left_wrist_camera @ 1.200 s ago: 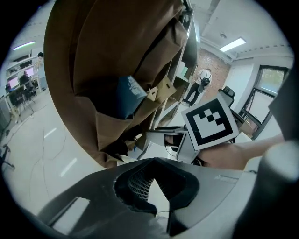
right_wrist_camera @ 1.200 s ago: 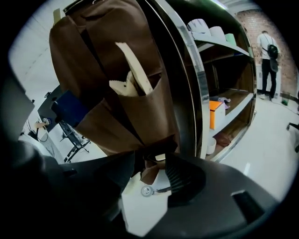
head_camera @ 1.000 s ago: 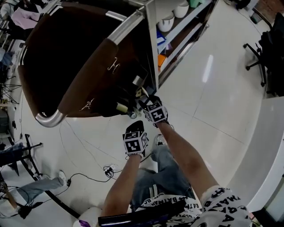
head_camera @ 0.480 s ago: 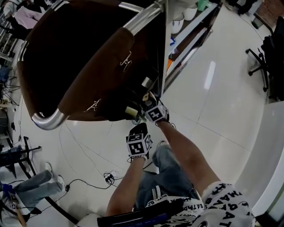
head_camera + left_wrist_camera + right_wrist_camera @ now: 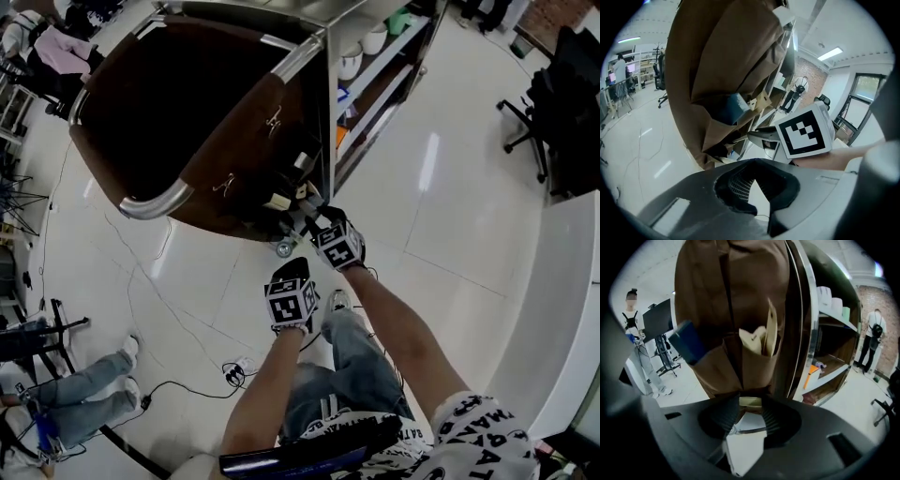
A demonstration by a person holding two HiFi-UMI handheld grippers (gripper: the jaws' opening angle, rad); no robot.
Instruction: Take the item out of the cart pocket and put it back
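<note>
closing on a cream item (image 5: pixel 751 402) with the right gripper (image 5: pixel 751 408): ribbed pads (image 5: pixel 725 415) up against both of its sides, jaws fairly wide around it. in the right gripper view, sitting right at the lower edge of a brown fabric pocket (image 5: pixel 754 369) on the cart (image 5: pixel 187 122), touching or nearly touching the cloth; cannot tell whether any of it is tucked inside. above it, in that same pocket, folded cream papers (image 5: pixel 761 338) sticking out of the top. 1 pocket over to the left, a blue box (image 5: pixel 688 347) poking out at a tilt. right of the fabric, a chrome upright (image 5: pixel 802 310), then open shelves (image 5: pixel 836 317) with white containers (image 5: pixel 829 298) and something orange (image 5: pixel 812 371) lower down.

left gripper (image 5: pixel 752 176) pinched together at the tips, nothing between them, only a wedge of pale floor showing behind the pads. hanging back from the cart, below and left of the right one in the head view.

farther out: glossy white floor (image 5: pixel 450 216), loose black cables (image 5: pixel 178 384), a dark office chair (image 5: pixel 536 112). 2 people in the right gripper view: a bystander (image 5: pixel 633 319) by a monitor at the left, a second onlooker (image 5: pixel 872 336) beyond the shelves at the right.
</note>
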